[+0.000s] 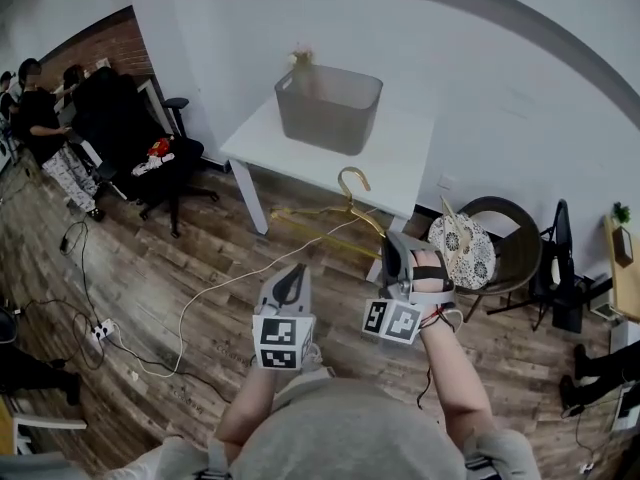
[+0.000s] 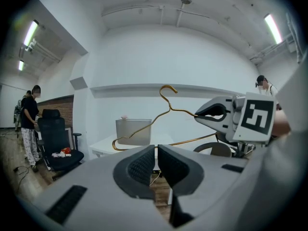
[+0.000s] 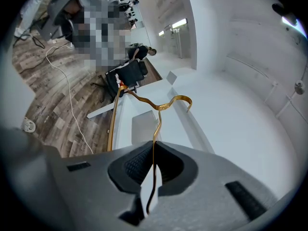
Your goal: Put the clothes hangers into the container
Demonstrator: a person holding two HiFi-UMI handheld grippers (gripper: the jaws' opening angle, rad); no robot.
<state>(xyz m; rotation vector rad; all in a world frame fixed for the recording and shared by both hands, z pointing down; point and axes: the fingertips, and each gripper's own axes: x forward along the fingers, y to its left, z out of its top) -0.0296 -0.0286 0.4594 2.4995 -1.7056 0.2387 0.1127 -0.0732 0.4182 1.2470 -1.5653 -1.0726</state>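
A gold wire clothes hanger [image 1: 340, 218] hangs in the air in front of the white table [image 1: 410, 158], hook pointing up toward the table. My right gripper [image 1: 396, 246] is shut on one end of its wire; in the right gripper view the hanger [image 3: 159, 107] runs straight out from between the pads. My left gripper [image 1: 291, 280] is lower and to the left, shut with nothing in it, apart from the hanger [image 2: 166, 110]. The grey container [image 1: 328, 108] stands on the table beyond the hanger, and the left gripper view shows the container [image 2: 133, 131] behind the wire.
A black office chair [image 1: 150, 158] with small items on its seat stands left of the table. A round chair with a patterned cushion [image 1: 465, 248] is at the right. A white cable [image 1: 200, 298] crosses the wood floor. People [image 1: 40, 128] stand at the far left.
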